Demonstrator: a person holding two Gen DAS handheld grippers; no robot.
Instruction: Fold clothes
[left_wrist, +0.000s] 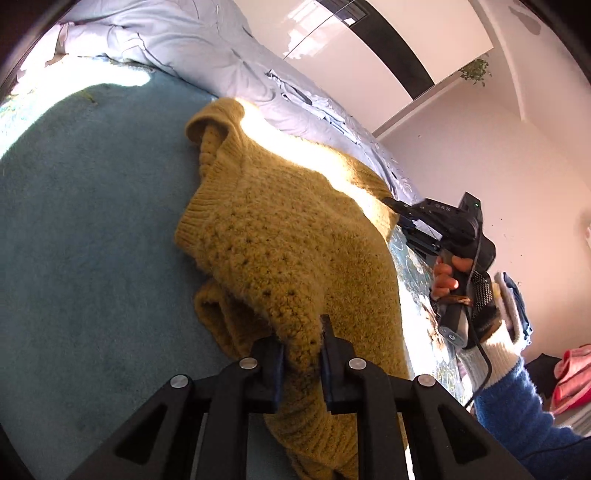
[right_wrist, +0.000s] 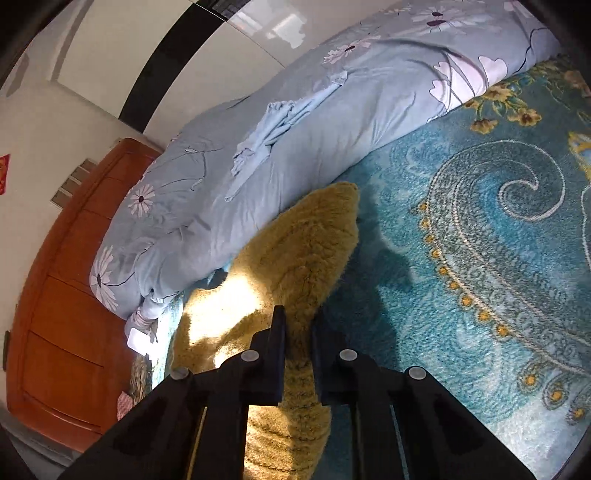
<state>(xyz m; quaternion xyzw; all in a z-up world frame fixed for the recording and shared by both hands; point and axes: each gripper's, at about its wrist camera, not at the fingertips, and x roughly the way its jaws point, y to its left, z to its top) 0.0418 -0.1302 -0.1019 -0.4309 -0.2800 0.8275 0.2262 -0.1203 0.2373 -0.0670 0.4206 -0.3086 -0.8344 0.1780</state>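
The yellow sweater (left_wrist: 280, 236) lies on the blue blanket (left_wrist: 92, 221). The left gripper (left_wrist: 303, 354) and right gripper (right_wrist: 298, 343) each pinch its edge between their jaws.

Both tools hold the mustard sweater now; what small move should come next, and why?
Probably lift both together. The left tool and right tool each pinch the sweater, which sags bunched on the teal blanket; raising it should let it hang straighter.
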